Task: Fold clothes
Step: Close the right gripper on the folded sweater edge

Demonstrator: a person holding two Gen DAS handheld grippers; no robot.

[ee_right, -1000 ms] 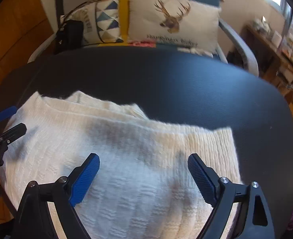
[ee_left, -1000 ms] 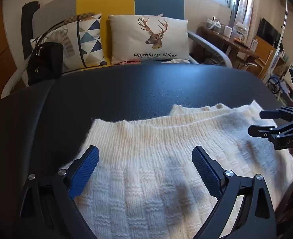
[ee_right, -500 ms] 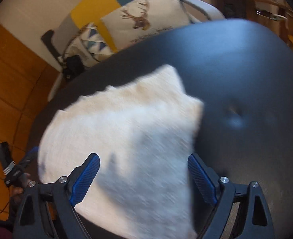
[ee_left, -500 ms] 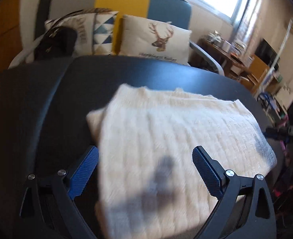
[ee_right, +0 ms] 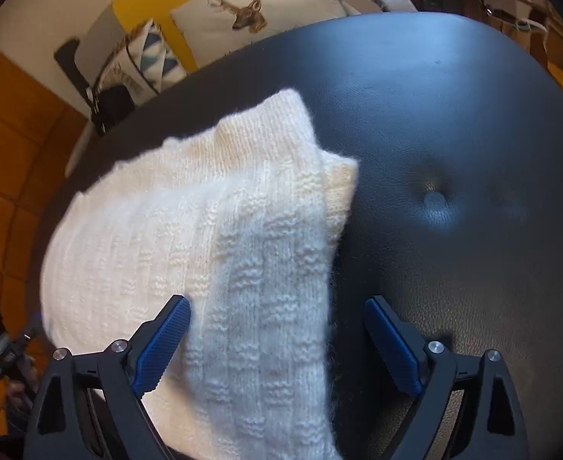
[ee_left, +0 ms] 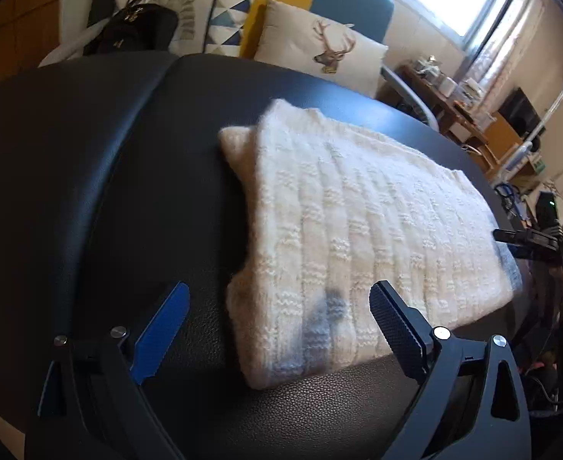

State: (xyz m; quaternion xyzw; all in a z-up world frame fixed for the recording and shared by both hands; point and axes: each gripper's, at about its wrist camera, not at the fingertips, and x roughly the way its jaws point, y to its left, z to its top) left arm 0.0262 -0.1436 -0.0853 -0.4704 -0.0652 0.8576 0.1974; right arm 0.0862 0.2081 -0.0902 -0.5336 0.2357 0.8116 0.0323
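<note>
My left gripper (ee_left: 277, 329) has its jaws wide open, and nothing is in them. It hangs over the near edge of the white knitted sweater (ee_left: 358, 222), which lies folded in a thick, flat stack on the black padded table (ee_left: 109, 191). A lower layer of the sweater sticks out a little at the far corner. My right gripper (ee_right: 277, 337) is wide open too and holds nothing. The edge of the sweater lies between its fingers, and the sweater spreads away to the left. To the right of it, the table has a small button dimple (ee_right: 432, 199). Behind the table there is a deer pillow (ee_left: 319, 50), a triangle pillow (ee_left: 220, 19) and a black bag (ee_left: 135, 27).
</note>
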